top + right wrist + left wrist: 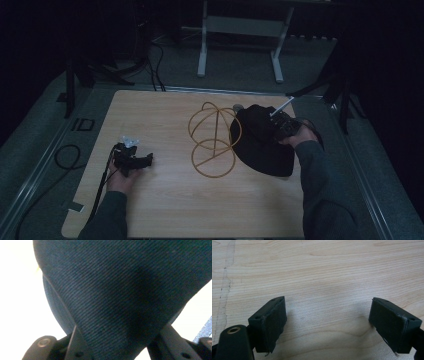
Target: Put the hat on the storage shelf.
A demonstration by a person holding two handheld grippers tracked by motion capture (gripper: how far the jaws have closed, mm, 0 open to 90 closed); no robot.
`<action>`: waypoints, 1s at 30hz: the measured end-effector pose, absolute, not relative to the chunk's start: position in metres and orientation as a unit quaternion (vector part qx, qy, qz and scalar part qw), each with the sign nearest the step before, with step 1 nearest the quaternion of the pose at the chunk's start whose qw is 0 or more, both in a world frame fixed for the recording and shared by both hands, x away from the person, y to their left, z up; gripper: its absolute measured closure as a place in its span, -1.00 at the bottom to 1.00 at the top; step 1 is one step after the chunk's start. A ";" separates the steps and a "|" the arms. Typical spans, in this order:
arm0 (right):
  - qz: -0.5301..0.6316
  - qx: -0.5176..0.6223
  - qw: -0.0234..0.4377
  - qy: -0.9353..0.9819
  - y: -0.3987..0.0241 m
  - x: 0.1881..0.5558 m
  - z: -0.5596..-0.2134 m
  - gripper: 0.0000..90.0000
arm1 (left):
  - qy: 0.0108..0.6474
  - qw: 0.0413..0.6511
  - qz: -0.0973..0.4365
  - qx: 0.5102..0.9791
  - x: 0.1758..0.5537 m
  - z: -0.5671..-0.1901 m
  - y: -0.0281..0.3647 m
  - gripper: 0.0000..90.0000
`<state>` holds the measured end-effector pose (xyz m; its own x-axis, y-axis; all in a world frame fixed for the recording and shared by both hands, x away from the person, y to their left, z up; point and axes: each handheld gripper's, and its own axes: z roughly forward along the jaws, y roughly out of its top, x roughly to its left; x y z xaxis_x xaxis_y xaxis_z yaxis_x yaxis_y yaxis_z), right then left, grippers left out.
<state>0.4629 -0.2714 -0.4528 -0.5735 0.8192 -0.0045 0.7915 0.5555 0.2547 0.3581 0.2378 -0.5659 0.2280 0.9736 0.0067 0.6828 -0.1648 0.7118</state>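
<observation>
A black fabric hat (260, 147) lies on the wooden table (165, 210) at the right, touching a gold wire stand (214, 140) made of looped rings. My right gripper (270, 125) sits over the top of the hat. In the right gripper view its jaws pinch a fold of the dark twill cloth (112, 290), so the gripper (120, 346) is shut on the hat. My left gripper (147, 160) rests low at the table's left, held by a hand. In the left gripper view it (327, 315) is open, with only bare wood (324, 265) between its pads.
Past the table's far edge stands a white desk frame (202, 50) on the grey floor. A black cable loop (67, 155) lies on the floor at the left. Dark stand legs (345, 100) flank the far corners.
</observation>
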 end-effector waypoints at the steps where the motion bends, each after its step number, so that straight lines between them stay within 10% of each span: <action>1: 0.112 0.458 0.060 0.880 -0.271 0.463 -0.453 0.66 | 0.572 0.300 0.242 0.724 0.358 -0.566 0.238 -0.67; 7: 0.109 0.454 0.067 0.882 -0.271 0.463 -0.452 0.92 | 0.572 0.300 0.242 0.724 0.358 -0.566 0.238 -0.67; 30: 0.147 0.439 0.088 0.882 -0.279 0.446 -0.426 0.94 | 0.572 0.301 0.242 0.724 0.358 -0.566 0.238 -0.67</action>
<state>0.4464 -0.2791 -0.4260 -0.5995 0.8000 -0.0261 0.7482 0.5717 0.3367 0.3583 0.2376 -0.5659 0.2296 0.9733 0.0063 0.6820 -0.1654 0.7124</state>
